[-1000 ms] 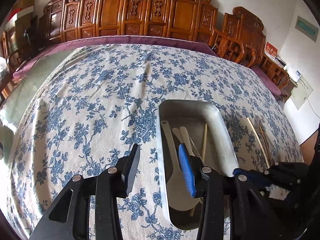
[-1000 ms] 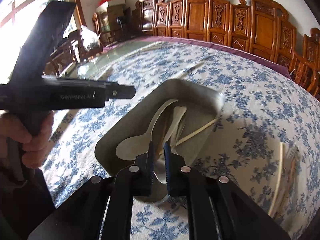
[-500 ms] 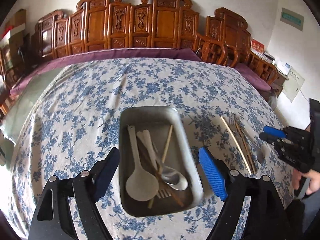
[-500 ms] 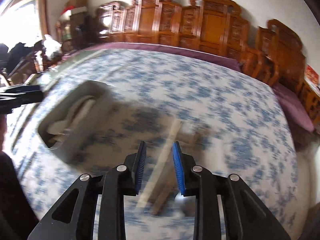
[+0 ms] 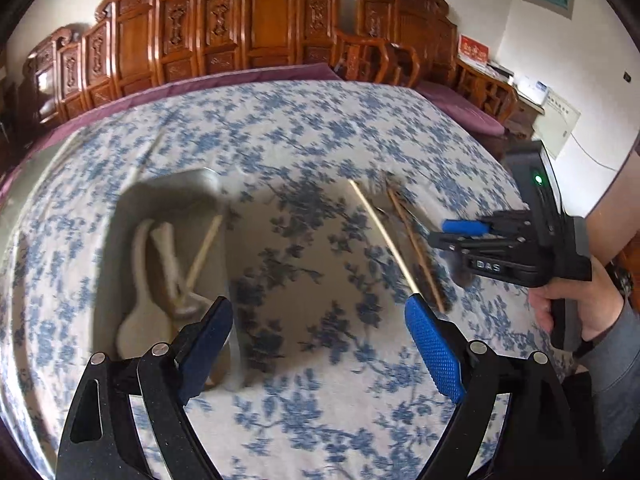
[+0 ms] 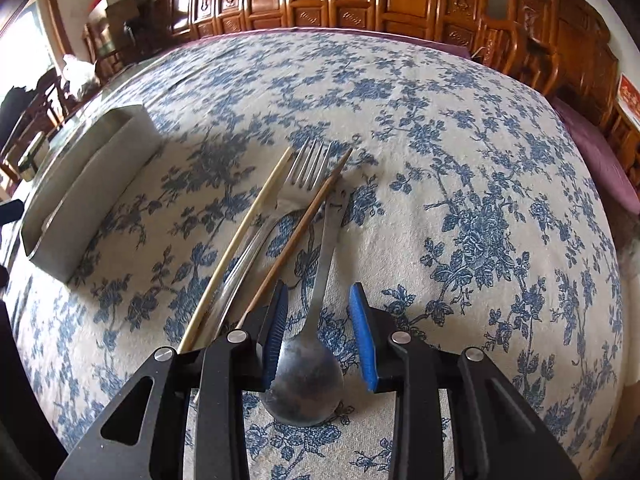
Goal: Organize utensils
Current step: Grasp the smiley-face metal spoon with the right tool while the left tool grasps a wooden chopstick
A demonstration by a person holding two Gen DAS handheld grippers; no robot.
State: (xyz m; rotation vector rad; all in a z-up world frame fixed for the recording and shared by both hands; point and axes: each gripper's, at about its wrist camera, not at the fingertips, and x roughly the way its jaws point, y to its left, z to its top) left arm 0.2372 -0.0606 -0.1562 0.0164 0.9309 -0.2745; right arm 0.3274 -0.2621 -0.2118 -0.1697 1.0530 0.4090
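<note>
A metal tray (image 5: 120, 216) on the floral cloth holds a white spoon (image 5: 138, 316), chopsticks and other utensils; it shows at the left in the right wrist view (image 6: 92, 176). To its right lie a pale chopstick (image 6: 244, 236), a fork (image 6: 304, 172), a brown chopstick (image 6: 304, 228) and a metal spoon (image 6: 308, 376). My right gripper (image 6: 320, 332) is open, low over the spoon, its jaws either side of the neck. My left gripper (image 5: 320, 344) is wide open and empty, above the cloth between tray and loose utensils.
A floral tablecloth (image 6: 460, 184) covers the large table. Carved wooden chairs (image 5: 272, 20) line the far edge. The right gripper's body and the hand holding it (image 5: 560, 276) show at the right of the left wrist view.
My right gripper left the tray, swung right to the loose utensils and opened around the metal spoon. My left gripper opened wider and shifted right of the tray.
</note>
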